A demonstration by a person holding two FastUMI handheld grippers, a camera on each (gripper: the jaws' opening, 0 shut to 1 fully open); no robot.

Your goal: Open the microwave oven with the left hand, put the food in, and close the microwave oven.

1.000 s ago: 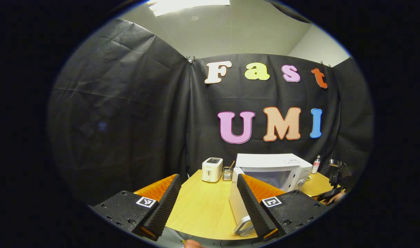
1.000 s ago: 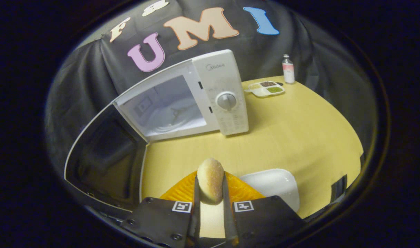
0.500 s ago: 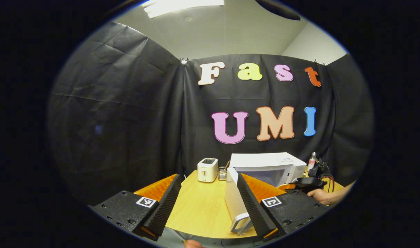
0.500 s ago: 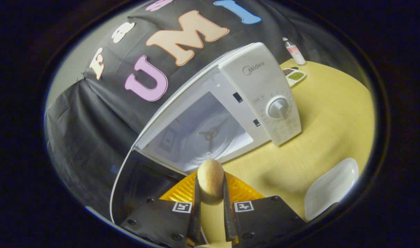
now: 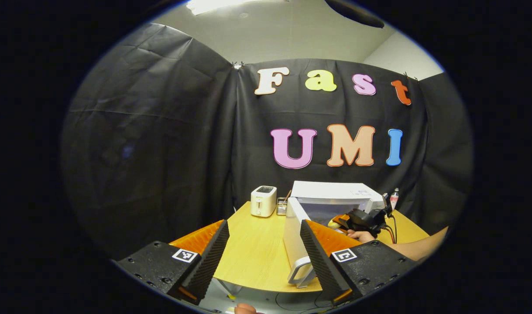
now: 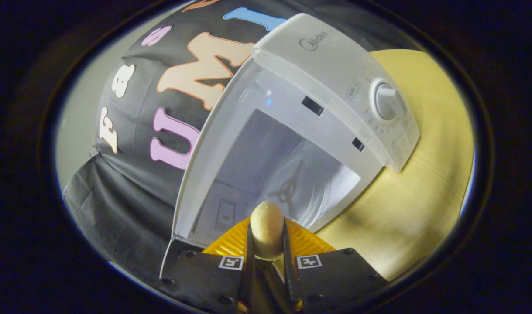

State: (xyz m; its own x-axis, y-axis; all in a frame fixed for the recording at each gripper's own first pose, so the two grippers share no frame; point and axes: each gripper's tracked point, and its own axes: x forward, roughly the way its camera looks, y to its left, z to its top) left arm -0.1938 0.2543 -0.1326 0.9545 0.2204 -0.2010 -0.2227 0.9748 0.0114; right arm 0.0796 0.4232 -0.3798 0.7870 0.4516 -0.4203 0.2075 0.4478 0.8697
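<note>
The microwave [image 6: 335,83] stands on the wooden surface [image 6: 427,196] with its door [image 5: 294,237] swung fully open. In the right gripper view the open cavity lies straight ahead, with the glass turntable [image 6: 309,192] on its floor and the control dial [image 6: 386,101] at 2 o'clock on the front panel.

The right gripper [image 6: 266,244] is closed on the bun [image 6: 267,229]. Both fingers press its sides, and the bun stands upright between them, just in front of the cavity opening. In the left gripper view this same gripper [image 5: 362,220] appears at 3 o'clock, held by a hand [image 5: 364,235] at the mouth of the microwave [image 5: 335,196].

The left gripper [image 5: 263,257] is spread wide and holds nothing. It hangs near the front edge of the surface [image 5: 252,248]. The open door stands edge-on just beside its right finger [image 5: 318,257], with the door handle [image 5: 300,275] low at 5 o'clock; whether finger and door touch cannot be told.

A toaster [image 5: 263,201] stands at the back of the surface, to the left of the microwave. A small bottle [image 5: 394,198] stands to the right of the microwave, against the wall.
</note>
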